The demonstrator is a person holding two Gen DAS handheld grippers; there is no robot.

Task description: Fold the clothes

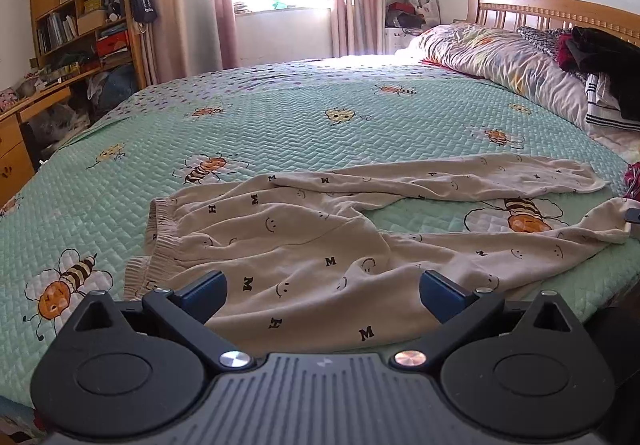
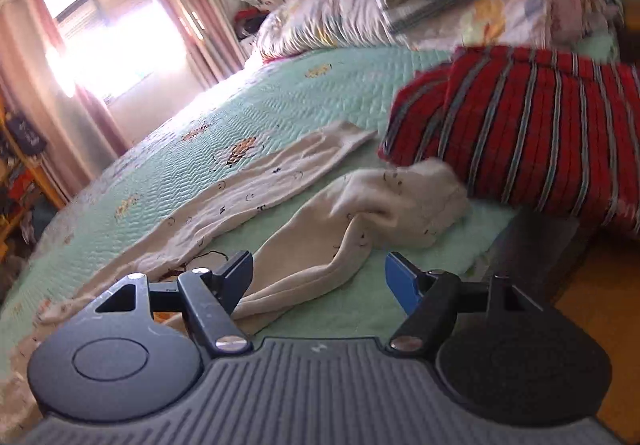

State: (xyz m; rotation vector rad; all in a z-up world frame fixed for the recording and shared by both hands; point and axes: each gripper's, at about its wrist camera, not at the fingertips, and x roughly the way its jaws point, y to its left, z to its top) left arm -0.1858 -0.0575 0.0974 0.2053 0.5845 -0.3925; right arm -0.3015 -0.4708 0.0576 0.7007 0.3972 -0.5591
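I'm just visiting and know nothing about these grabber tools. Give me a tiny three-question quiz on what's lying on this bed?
1. True or false: the cream trousers lie spread out on the green bedspread, not yet folded.
2. The folded garment beside the trouser cuff is: A plain blue, B red with stripes, C black.
3. Fill in: the right gripper has its jaws ____.

Key: 1 true; 2 B; 3 open, nothing held.

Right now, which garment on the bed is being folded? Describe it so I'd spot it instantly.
Start at the mint-green bee-print bedspread. The cream trousers lie spread along its near edge, legs apart. Unlike the red striped knit beside them, they're pale, printed with smiley faces and letters.
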